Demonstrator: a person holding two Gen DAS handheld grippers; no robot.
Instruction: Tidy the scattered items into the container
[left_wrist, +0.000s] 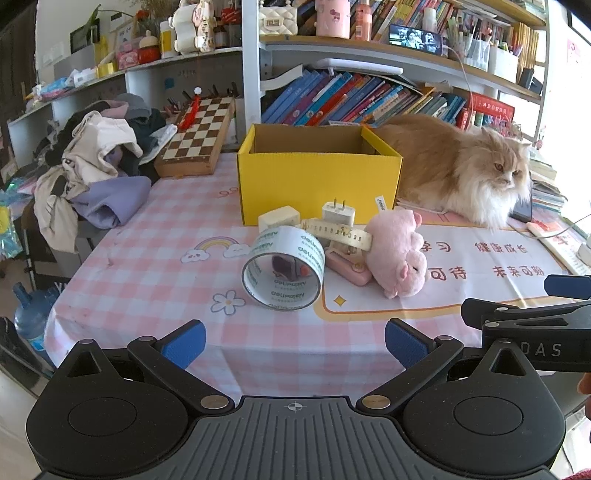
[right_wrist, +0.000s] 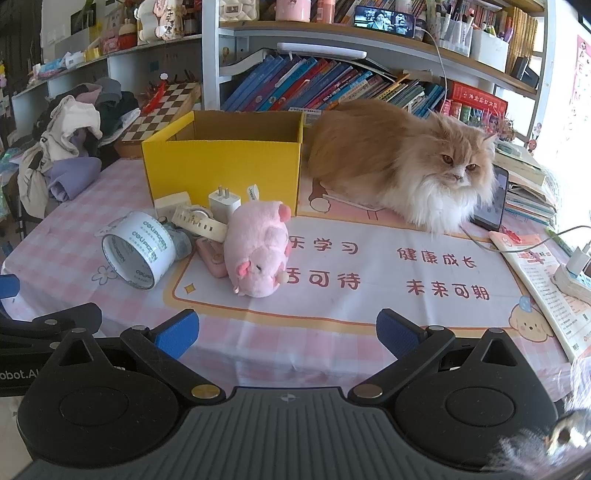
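An open yellow cardboard box stands on the table. In front of it lie a roll of clear tape, a pink plush pig, a cream watch, two white chargers and a pink case. My left gripper is open and empty, near the table's front edge, short of the tape. My right gripper is open and empty, in front of the pig.
An orange long-haired cat lies right of the box. A pile of clothes and a chessboard sit at the left. Booklet, phone and power strip lie at the right. Bookshelves stand behind.
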